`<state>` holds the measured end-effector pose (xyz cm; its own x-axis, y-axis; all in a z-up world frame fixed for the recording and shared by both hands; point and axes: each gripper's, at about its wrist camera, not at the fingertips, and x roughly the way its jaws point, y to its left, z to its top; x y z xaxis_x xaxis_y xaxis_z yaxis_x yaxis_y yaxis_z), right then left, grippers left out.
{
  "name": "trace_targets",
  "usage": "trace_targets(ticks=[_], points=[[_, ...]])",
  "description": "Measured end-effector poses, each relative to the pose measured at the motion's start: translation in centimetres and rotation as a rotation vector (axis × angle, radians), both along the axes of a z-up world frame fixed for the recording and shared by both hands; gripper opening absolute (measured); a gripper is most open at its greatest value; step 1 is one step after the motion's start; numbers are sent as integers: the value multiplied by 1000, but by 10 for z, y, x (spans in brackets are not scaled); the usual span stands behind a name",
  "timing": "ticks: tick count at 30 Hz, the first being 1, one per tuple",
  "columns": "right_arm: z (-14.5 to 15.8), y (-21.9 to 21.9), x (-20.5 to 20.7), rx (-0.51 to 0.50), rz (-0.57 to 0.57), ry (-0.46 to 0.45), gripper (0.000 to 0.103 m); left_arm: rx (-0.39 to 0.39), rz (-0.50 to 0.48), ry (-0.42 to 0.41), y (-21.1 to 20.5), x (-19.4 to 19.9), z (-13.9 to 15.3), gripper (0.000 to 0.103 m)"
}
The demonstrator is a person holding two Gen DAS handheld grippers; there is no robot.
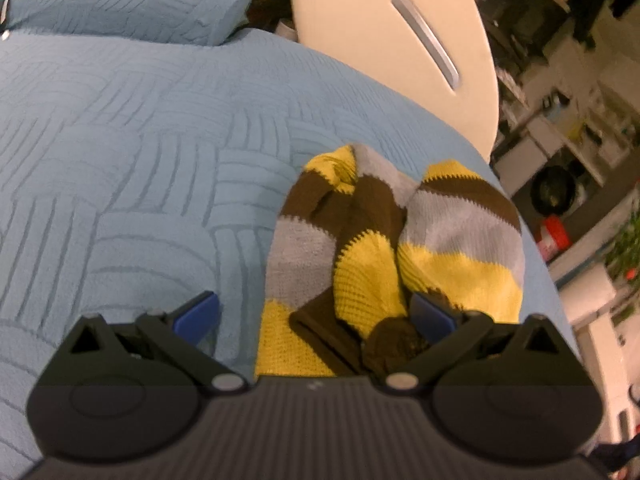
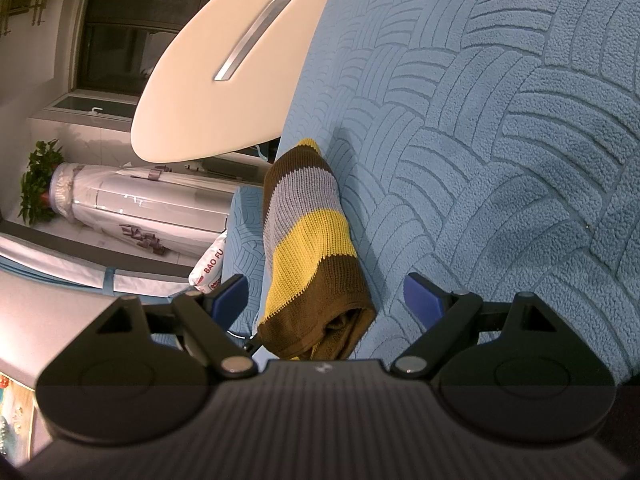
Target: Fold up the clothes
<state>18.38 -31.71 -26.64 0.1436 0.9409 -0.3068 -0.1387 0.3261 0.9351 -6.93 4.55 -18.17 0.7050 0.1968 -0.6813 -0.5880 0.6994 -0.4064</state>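
Observation:
A knit garment point(image 1: 372, 248) with yellow, brown and grey stripes lies bunched on the light blue bedspread point(image 1: 132, 168) near the bed's edge. My left gripper point(image 1: 316, 316) is open just above its near end, with the garment between the blue fingers point(image 1: 198, 314). In the right wrist view the same garment point(image 2: 310, 240) looks folded into a narrow strip along the bed edge. My right gripper point(image 2: 326, 300) is open and straddles its brown near end without closing on it.
A blue pillow point(image 1: 128, 0) lies at the head of the bed. A cream oval board with a metal slot point(image 1: 400, 48) stands beside the bed, also in the right wrist view point(image 2: 224, 76). A wrapped roll point(image 2: 132, 200), a plant point(image 2: 38, 180) and shelves point(image 1: 560, 140) are beyond the edge.

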Motion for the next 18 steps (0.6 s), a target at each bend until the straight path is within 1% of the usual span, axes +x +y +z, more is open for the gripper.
trace_targets(ticks=[3,4,6,7,9,14,15,17,18], points=[[0,1,0,-1,4,0,88,-5,-33,4,-3,7,8,103],[0,1,0,-1,4,0,88,-27,-63,-14,-3,11,15,103],[0,1,1,1,4,0,88,-54,-93,-51,-3,13,21,103],[0,1,1,2,5,0,88,-77,-117,-88,-3,14,26,103],[0,0,1,5,3,1,88,-72,-125,-93,-4,16,29,103],[0,0,1,10,2,0,88,-36,-175,-30,-10,29,26,103],[0,0,1,9,4,-2,88,-34,-185,-8,-12,33,23,103],[0,1,1,6,6,-4,88,-42,-193,70,-13,43,11,103],[0,1,1,6,5,-5,88,-42,-194,92,-13,46,6,103]])
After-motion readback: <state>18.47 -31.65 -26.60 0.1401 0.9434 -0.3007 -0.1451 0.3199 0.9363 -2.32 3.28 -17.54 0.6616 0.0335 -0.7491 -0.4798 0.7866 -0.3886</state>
